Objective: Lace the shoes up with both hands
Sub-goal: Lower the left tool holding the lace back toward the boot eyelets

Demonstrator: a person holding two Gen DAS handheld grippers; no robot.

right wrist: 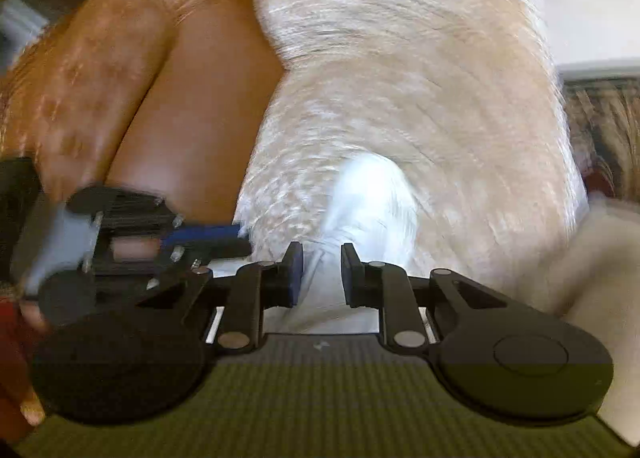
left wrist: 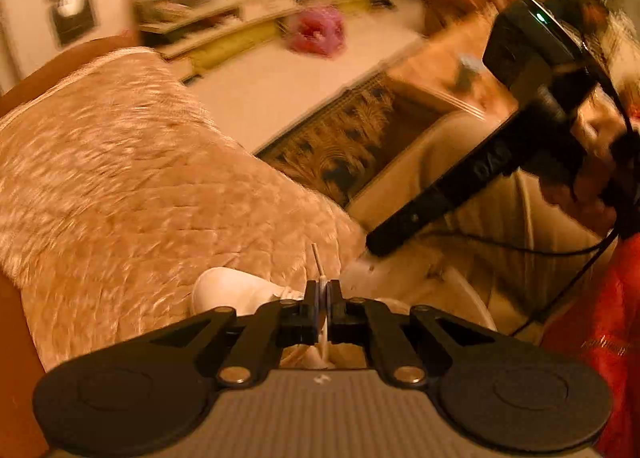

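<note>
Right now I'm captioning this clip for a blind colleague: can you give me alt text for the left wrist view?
The left gripper is shut on a white shoelace, whose tip pokes up past the fingertips, just above a white shoe resting on a fuzzy beige blanket. The right gripper reaches in from the right; the room behind is blurred.

Brown leather sofa (right wrist: 132,89) seen at upper left of right wrist frame, draped with cream plush throw (left wrist: 132,177). White shoe (left wrist: 236,292) laid directly on throw, at lower centre of left wrist frame. Patterned rug (left wrist: 344,141) spread on white floor (left wrist: 280,85) at centre; pink bag (left wrist: 318,31) blurred, set on floor above.
</note>
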